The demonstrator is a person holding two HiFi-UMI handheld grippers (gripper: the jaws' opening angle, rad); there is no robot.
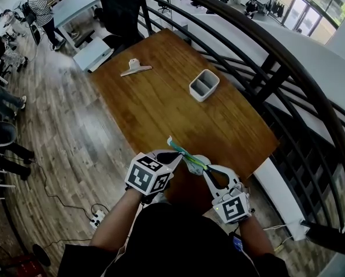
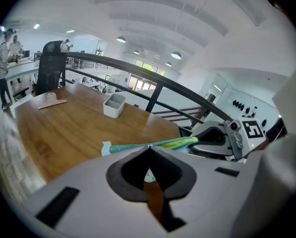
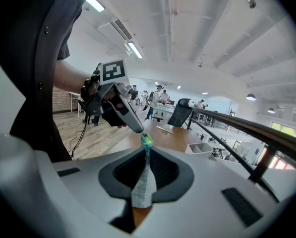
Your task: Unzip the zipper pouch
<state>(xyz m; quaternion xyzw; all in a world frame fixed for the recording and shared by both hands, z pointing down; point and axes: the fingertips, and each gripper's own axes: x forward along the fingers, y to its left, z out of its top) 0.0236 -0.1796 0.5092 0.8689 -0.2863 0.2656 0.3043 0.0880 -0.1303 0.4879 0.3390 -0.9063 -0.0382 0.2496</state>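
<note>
Since the zipper pouch [image 1: 188,153] hangs taut above the near bench [image 1: 160,97] edge, right tongs [image 3: 147,146] clamped shut on its fabric end and left tongs [image 2: 148,149] pinched closed, apparently on the slider tab [image 2: 149,174], the left should draw straight along the teeth against a steady right anchor

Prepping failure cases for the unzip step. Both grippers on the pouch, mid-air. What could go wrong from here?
1. The right gripper pinches only a thin fold of the zipper pouch; a pull along the zipper could slide it out.
2. The left gripper is shut at the zipper line with only a small pale bit between its fingers; if that isn't the pull, it may slip.
3. The pouch hangs near the edge of the table; dropped, it may land off it.
</note>
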